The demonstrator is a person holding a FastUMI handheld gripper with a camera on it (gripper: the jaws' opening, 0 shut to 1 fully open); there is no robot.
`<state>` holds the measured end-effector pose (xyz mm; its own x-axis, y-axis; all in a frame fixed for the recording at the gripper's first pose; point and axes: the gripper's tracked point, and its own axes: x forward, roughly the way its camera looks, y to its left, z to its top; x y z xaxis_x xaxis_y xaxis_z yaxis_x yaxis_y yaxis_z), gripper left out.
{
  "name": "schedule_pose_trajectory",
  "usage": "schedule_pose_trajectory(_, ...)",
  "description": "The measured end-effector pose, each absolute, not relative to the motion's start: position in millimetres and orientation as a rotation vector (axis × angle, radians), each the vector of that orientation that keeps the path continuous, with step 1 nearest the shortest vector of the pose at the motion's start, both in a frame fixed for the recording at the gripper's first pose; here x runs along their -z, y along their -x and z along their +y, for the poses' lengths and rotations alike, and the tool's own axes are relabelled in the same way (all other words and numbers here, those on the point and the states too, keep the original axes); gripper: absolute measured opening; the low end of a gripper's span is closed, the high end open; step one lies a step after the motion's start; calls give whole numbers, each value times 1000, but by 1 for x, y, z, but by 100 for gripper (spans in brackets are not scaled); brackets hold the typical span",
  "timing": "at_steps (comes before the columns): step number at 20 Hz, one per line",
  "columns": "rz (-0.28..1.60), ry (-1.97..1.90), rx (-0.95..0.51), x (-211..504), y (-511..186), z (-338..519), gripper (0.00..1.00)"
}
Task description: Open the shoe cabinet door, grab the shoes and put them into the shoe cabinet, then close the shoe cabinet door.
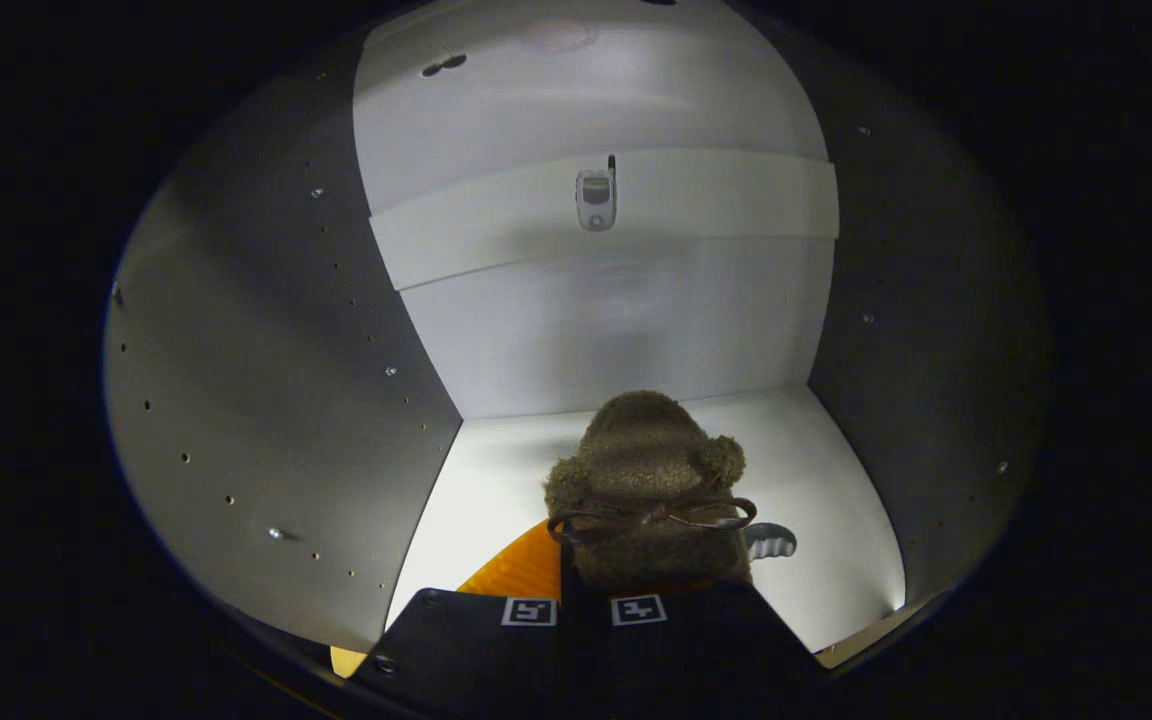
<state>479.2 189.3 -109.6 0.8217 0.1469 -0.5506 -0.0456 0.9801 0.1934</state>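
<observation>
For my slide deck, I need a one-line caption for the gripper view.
Tongs carry a fuzzy brown slipper into the white shoe cabinet.

The gripper (584, 560) reaches into the white-walled shoe cabinet (266, 380), its two fingers closed together on the heel of a fuzzy brown slipper (648, 470) with a thin brown ribbon bow (652, 516). The slipper's toe points to 12 o'clock above the pale cabinet floor (836, 540). A small metal fitting (595, 197) sits on the horizontal white rail (716, 205) at 12 o'clock, well beyond the slipper.
</observation>
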Motion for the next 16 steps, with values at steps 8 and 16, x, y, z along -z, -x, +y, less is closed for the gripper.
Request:
schedule_pose_trajectory(8,636,-157,-113,123,-482,196,21)
schedule_pose_trajectory(16,596,-129,-144,95,-443,199,89)
